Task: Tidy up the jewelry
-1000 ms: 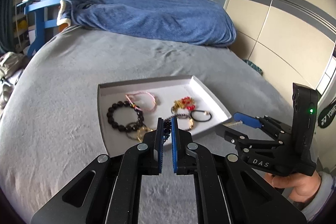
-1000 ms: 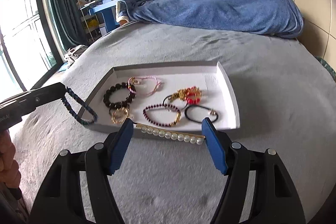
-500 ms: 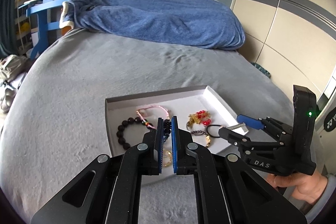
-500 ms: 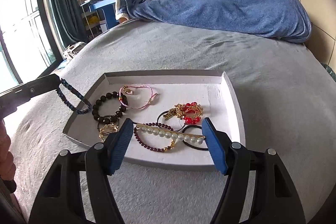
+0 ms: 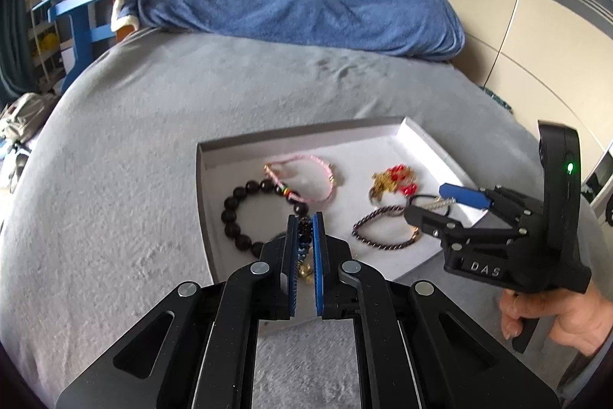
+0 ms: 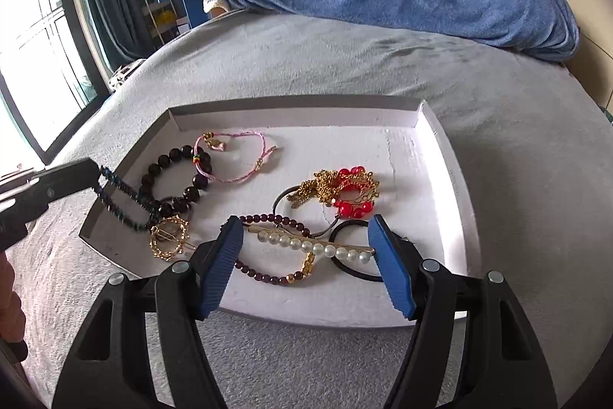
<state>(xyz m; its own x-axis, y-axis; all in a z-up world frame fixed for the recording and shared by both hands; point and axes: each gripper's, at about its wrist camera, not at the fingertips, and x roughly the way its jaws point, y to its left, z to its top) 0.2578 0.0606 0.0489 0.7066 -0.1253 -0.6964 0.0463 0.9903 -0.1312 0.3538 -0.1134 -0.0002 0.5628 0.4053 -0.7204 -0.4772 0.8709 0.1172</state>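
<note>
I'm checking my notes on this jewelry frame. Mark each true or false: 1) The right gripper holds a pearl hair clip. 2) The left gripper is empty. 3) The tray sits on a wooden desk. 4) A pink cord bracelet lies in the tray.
1) True: the right gripper spans the pearl hair clip end to end.
2) False: the left gripper is shut on a dark beaded bracelet.
3) False: the tray sits on a grey bed cover.
4) True: the pink cord bracelet lies there.

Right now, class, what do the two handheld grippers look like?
Both the left gripper and right gripper are matte black linkages with silver pivot screws and ribbed blue finger pads. The right one bears white "DAS" lettering and a green light.
</note>
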